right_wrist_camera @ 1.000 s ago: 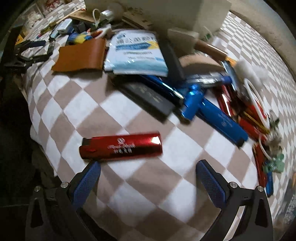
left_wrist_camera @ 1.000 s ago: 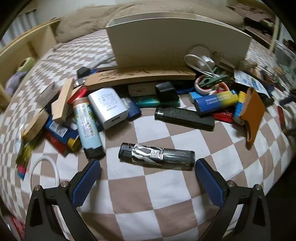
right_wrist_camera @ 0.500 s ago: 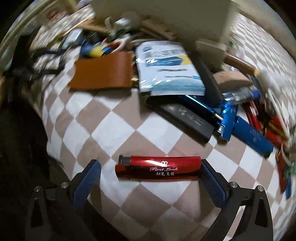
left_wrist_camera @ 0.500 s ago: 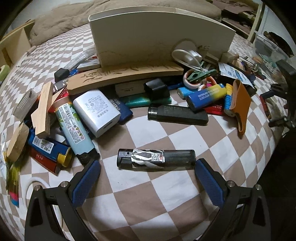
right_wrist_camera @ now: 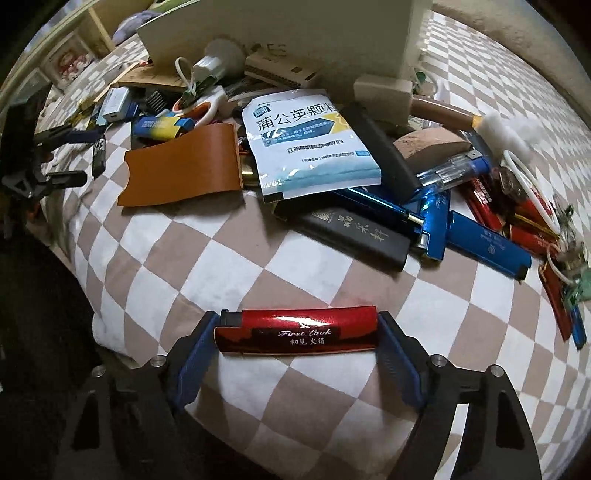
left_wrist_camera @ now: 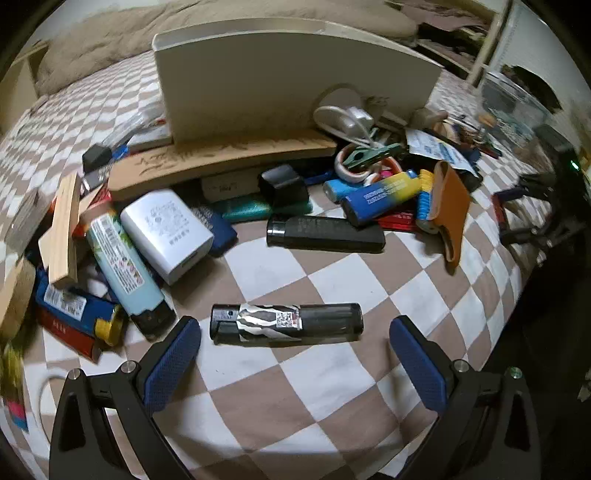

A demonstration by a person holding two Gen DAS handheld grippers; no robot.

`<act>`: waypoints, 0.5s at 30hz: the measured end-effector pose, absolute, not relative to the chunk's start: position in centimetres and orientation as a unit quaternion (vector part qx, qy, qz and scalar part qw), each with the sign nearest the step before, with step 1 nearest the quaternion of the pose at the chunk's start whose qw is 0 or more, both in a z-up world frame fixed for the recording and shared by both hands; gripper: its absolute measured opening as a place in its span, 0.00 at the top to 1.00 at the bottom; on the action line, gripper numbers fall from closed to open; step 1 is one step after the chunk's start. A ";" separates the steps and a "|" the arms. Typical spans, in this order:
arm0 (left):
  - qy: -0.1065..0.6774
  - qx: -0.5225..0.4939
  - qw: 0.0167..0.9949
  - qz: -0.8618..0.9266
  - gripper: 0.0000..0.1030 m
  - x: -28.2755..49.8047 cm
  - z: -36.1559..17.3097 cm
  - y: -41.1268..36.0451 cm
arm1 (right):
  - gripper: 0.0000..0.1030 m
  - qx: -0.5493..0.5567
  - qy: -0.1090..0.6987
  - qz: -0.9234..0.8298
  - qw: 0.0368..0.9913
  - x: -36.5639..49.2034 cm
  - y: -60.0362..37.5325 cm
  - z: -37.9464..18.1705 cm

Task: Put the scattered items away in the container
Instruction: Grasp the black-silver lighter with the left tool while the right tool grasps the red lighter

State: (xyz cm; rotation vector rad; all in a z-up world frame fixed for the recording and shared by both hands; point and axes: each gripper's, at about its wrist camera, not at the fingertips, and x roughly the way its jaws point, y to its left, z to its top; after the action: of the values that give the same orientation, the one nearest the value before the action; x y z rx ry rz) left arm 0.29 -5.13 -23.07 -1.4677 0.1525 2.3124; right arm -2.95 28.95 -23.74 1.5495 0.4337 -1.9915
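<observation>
A black lighter with a silver zebra label (left_wrist_camera: 286, 324) lies crosswise on the checked bedcover, just ahead of my open left gripper (left_wrist_camera: 295, 345), which stands a little wider than it. My right gripper (right_wrist_camera: 295, 332) is shut on a red lighter (right_wrist_camera: 297, 330), its blue pads touching both ends. The white container (left_wrist_camera: 295, 77) stands at the back of the pile; it also shows in the right wrist view (right_wrist_camera: 277, 33). My right gripper also appears at the right edge of the left wrist view (left_wrist_camera: 535, 221).
Many lighters, a white charger (left_wrist_camera: 166, 232), a wooden board (left_wrist_camera: 221, 162), a brown leather sleeve (right_wrist_camera: 181, 170) and a white-blue sachet (right_wrist_camera: 306, 144) lie heaped before the container. The bed edge drops off at the right of the left view and the left of the right view.
My right gripper moved onto the red lighter and closed on its ends. My left gripper moved closer to the zebra lighter, still open.
</observation>
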 end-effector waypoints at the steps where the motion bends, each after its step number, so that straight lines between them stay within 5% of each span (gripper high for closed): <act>1: 0.047 -0.528 0.186 0.827 0.00 0.3 -23.2 -5.0 | 0.18 0.575 0.163 -0.750 0.283 -2.7 28.9 -23.5; 14: 0.070 -0.519 0.131 0.842 0.01 1.0 -23.7 -2.5 | 0.18 0.549 0.137 -0.784 0.257 -0.9 28.6 -24.2; 15: 0.065 -0.518 0.128 0.843 0.08 1.0 -23.7 -2.5 | 0.18 0.547 0.131 -0.786 0.255 -0.9 28.7 -23.9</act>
State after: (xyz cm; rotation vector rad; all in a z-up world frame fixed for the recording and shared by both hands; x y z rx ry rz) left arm 1.01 -2.52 -23.69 -1.5064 0.1897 2.4524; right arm -0.94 28.65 -23.94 1.4863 0.3565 -2.1350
